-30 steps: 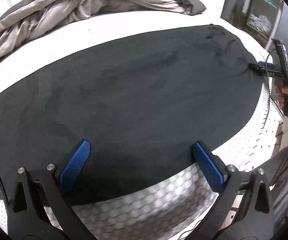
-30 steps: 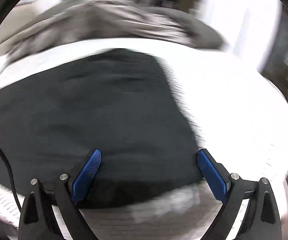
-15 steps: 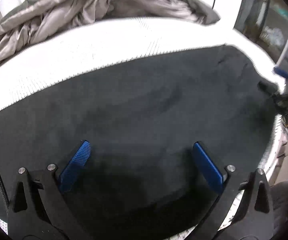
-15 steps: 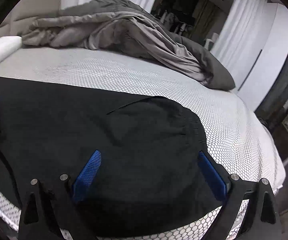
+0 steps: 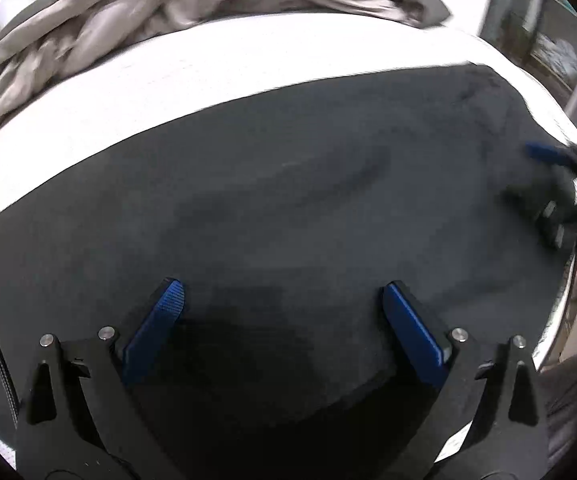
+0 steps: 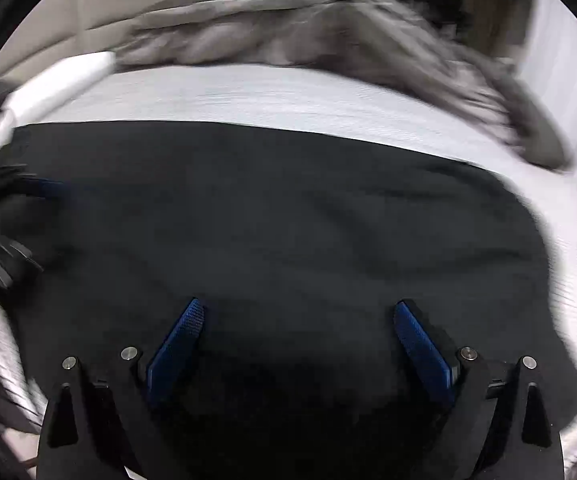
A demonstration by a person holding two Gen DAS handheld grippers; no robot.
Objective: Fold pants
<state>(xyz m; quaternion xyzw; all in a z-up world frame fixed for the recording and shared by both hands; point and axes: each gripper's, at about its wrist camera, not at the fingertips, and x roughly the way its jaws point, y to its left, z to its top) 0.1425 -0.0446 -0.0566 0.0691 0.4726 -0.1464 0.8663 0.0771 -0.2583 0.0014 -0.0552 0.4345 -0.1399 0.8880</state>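
Observation:
Black pants (image 5: pixel 272 208) lie spread flat across a white bed (image 5: pixel 168 88). My left gripper (image 5: pixel 284 292) hovers over their near edge, open, nothing between its blue pads. In the right wrist view the same pants (image 6: pixel 288 220) fill the middle, and my right gripper (image 6: pixel 298 312) is open above them, also holding nothing. The right gripper (image 5: pixel 548 156) shows blurred at the far right of the left wrist view, over the pants' end. The left gripper (image 6: pixel 28 188) shows blurred at the left edge of the right wrist view.
A rumpled grey duvet (image 5: pixel 160 12) is heaped along the far side of the bed (image 6: pixel 288 92). A strip of bare white mattress separates it from the pants. The bed's edge drops off at the right, with dark shelving (image 5: pixel 548 40) beyond.
Both grippers have moved forward from the bed's near edge to over the pants. The right gripper has swung left, so more of the pants fills its view. Both stayed open.

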